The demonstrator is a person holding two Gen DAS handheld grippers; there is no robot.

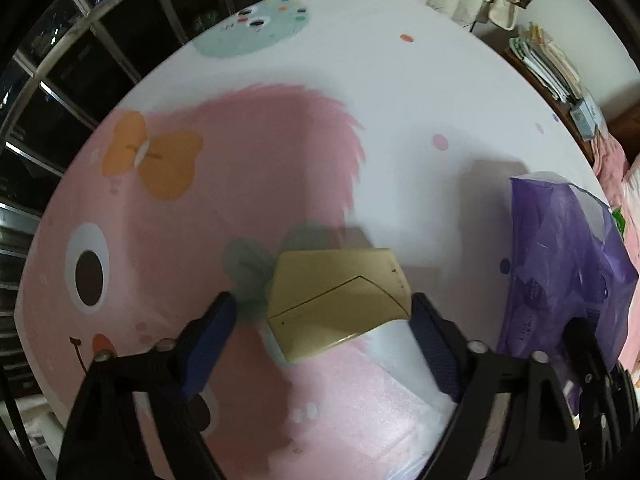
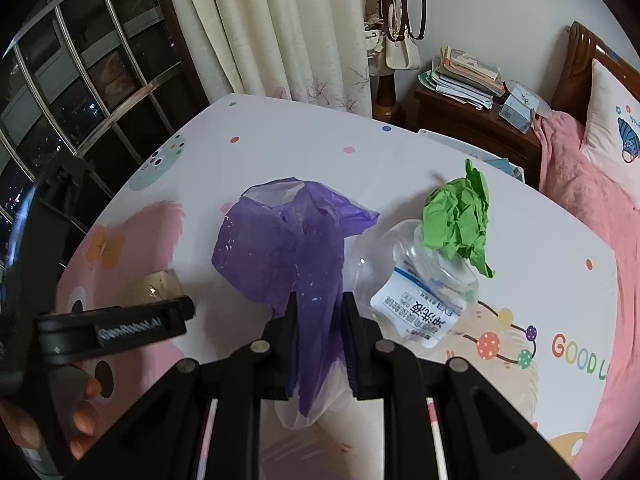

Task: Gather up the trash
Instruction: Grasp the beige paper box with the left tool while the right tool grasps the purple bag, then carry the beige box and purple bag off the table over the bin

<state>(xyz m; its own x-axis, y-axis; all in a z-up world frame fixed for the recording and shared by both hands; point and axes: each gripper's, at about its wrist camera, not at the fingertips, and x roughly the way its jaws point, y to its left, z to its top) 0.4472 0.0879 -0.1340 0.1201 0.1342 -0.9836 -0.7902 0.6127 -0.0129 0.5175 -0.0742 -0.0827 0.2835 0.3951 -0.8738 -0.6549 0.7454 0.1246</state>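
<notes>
The step in hand is judged to be the first pick-up of the collection: a piece of trash is being straddled while the bag is held ready. In the left wrist view, a flattened beige carton (image 1: 340, 300) lies in the lower centre of the frame on the patterned table cover (image 1: 400, 80), partly over a pale translucent wrapper (image 1: 404, 356). The left gripper (image 1: 324, 336) is seen pointing down over it with its jaws parted; the left pad (image 1: 212, 336) stands clear of the carton, while the right pad (image 1: 430, 344) is at or just beside its edge, and contact cannot be told. The carton's long axis is judged to run roughly across the frame, tilted slightly up toward the right, with its gabled end pointing to the upper part of the frame. Further right, at the frame's right edge, the purple bag (image 1: 560, 264) is seen. In the right wrist view, the bag is found in the centre, its open mouth toward the upper part of the frame and its length running down into the right gripper (image 2: 319, 340), whose jaws are pinched on the bunched film. To its right lie a crushed clear bottle (image 2: 424, 280) and a crumpled green paper (image 2: 460, 216), untouched. Next, a firm closing on the carton is called for, then a lift toward the bag's mouth.
</notes>
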